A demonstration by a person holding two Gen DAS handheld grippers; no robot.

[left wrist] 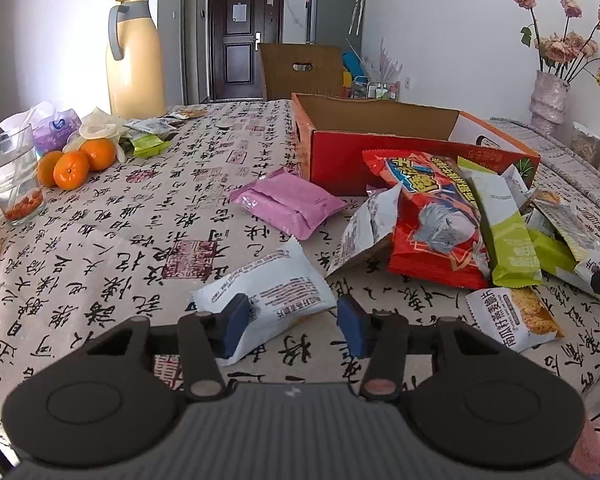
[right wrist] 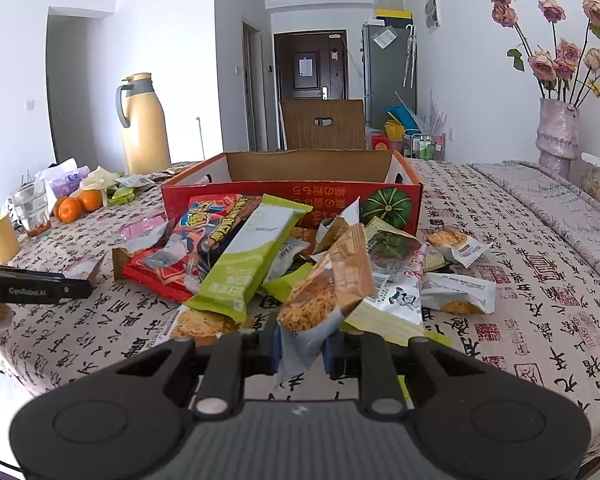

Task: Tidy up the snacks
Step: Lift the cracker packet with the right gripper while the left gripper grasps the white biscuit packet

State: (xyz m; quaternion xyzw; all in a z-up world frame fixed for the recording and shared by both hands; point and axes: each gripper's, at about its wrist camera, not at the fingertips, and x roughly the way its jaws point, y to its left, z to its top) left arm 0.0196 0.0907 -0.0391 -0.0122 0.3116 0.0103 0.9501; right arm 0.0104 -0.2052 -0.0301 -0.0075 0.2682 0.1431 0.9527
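Observation:
An open red cardboard box [left wrist: 380,160] [right wrist: 292,194] stands on the table behind a heap of snack packets. My left gripper [left wrist: 294,326] is open, its jaws either side of a white snack packet [left wrist: 268,296] lying flat. A pink packet [left wrist: 288,202] lies beyond it, a red bag [left wrist: 432,216] [right wrist: 188,248] and a green bar [left wrist: 508,232] [right wrist: 252,256] to its right. My right gripper [right wrist: 300,354] is shut on a brown-and-white cracker packet [right wrist: 328,292], held tilted above the heap.
A yellow thermos [left wrist: 136,60] [right wrist: 144,124], oranges [left wrist: 76,164], a glass [left wrist: 12,180] and tissues [left wrist: 56,128] stand at the far left. A vase of roses [right wrist: 558,136] stands at the right. A chair back [right wrist: 322,124] is behind the box.

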